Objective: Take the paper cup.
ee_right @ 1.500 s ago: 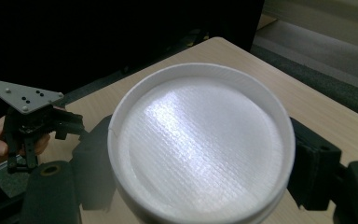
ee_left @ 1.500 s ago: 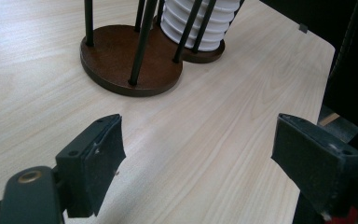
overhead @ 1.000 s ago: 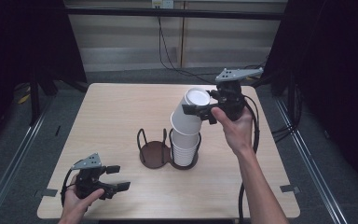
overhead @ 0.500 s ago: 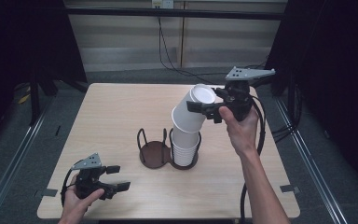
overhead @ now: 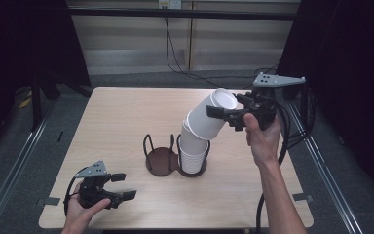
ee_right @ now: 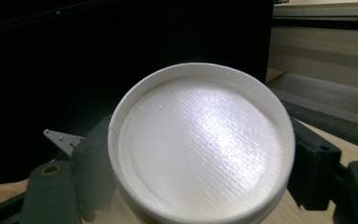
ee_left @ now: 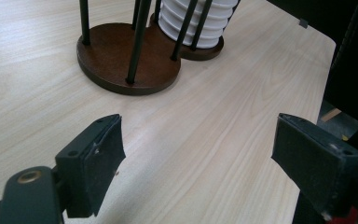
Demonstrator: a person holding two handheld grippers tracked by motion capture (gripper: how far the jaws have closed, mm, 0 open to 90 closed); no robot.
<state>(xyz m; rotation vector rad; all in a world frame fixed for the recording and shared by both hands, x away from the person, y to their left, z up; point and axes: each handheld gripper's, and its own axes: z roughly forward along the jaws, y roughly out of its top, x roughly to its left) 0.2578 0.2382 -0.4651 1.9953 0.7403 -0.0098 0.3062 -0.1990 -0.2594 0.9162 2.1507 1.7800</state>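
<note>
A stack of upside-down white cups stands in the right ring of a dark wire cup holder at mid-table. My right gripper is shut on the topmost white cup near its base and holds it tilted to the right, its mouth end at the stack's top. In the right gripper view the cup's round bottom sits between the jaws of the right gripper. My left gripper rests at the table's front left, open with nothing in it. Its view has the left gripper facing the holder and the stack.
The holder's left ring has no cups in it. The wooden table has bare room around the holder. Cables trail off its right edge, and dark floor lies beyond all the edges.
My right gripper has moved right and slightly up with the top cup, tilting it further away from the stack. The left gripper has stayed where it was.
</note>
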